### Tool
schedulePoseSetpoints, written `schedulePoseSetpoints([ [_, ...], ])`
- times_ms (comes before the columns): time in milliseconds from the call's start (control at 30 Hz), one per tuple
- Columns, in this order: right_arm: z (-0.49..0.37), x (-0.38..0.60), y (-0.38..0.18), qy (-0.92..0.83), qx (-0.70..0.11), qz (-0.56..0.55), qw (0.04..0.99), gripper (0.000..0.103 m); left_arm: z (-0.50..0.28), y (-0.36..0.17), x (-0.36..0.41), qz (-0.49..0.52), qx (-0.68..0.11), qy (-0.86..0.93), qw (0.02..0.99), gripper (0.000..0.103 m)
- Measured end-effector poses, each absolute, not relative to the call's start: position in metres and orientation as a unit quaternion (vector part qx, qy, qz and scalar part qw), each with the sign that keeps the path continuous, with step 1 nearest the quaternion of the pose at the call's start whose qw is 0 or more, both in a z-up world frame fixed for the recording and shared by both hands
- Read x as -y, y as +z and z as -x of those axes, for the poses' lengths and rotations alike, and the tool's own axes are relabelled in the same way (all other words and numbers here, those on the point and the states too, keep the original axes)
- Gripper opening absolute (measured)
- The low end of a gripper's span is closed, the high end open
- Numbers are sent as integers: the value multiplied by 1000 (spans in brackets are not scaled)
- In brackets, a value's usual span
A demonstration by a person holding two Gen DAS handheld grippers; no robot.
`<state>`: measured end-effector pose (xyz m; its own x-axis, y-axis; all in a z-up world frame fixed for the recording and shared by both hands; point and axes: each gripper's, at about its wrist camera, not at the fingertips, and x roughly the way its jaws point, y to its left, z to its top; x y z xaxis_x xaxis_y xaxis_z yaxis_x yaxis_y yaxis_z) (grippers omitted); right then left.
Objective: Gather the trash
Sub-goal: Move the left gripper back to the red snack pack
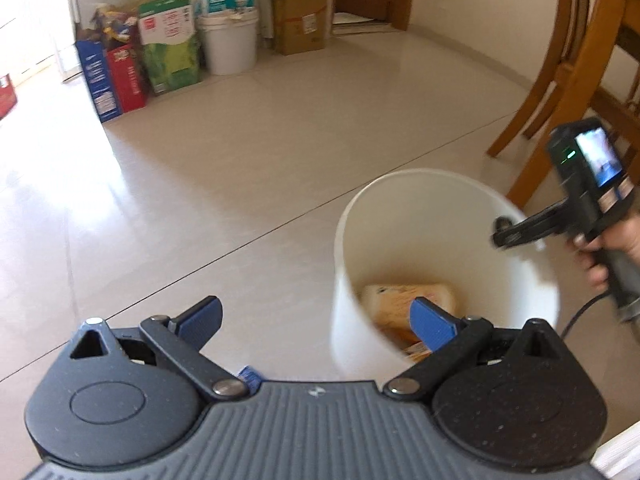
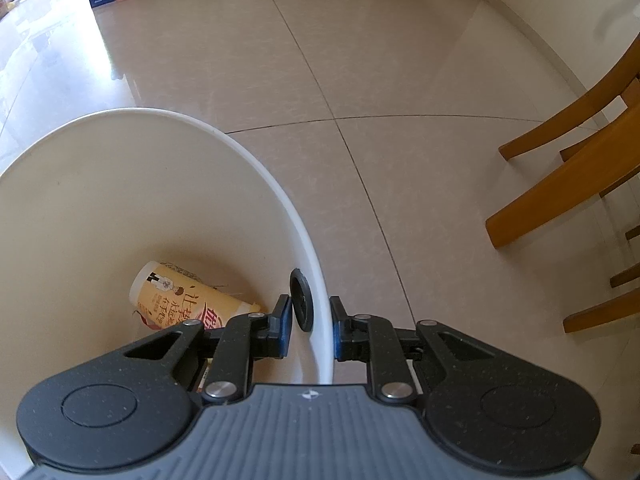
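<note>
The right claw straddles the rim of a white bucket: one finger is inside the wall and the other outside, and both blue pads are close to the wall. Just ahead of the inner finger, a black round fitting sits on the wall. Left of the claw, a yellow printed cup lies on its side at the bottom. Ahead is the tiled floor, and wooden chair legs stand to the right.
</note>
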<state>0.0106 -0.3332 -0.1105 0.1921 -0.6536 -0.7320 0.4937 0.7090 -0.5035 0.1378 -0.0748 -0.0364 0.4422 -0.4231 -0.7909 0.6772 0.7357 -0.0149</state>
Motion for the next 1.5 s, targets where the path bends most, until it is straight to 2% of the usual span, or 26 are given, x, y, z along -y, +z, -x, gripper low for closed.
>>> schedulePoseSetpoints([
  [333, -11, 332, -111, -373, -515, 80, 768, 22, -157, -108, 6, -108, -482, -256, 831, 100],
  [600, -12, 330, -113, -375, -515, 86, 766, 22, -177, -193, -43, -66, -539, -215, 812, 100],
  [800, -13, 329, -115, -377, -516, 88, 764, 23, -175, -248, -61, -75, -559, -210, 798, 99],
  [1100, -12, 327, -116, -376, -516, 94, 764, 23, -181, -295, -76, -64, -557, -209, 801, 99],
  [1433, -13, 326, -117, -377, -517, 97, 762, 23, -196, -322, -93, 18, -573, -196, 796, 96],
  [1500, -14, 326, -117, -378, -517, 97, 762, 23, -197, -324, -97, 38, -574, -198, 793, 93],
])
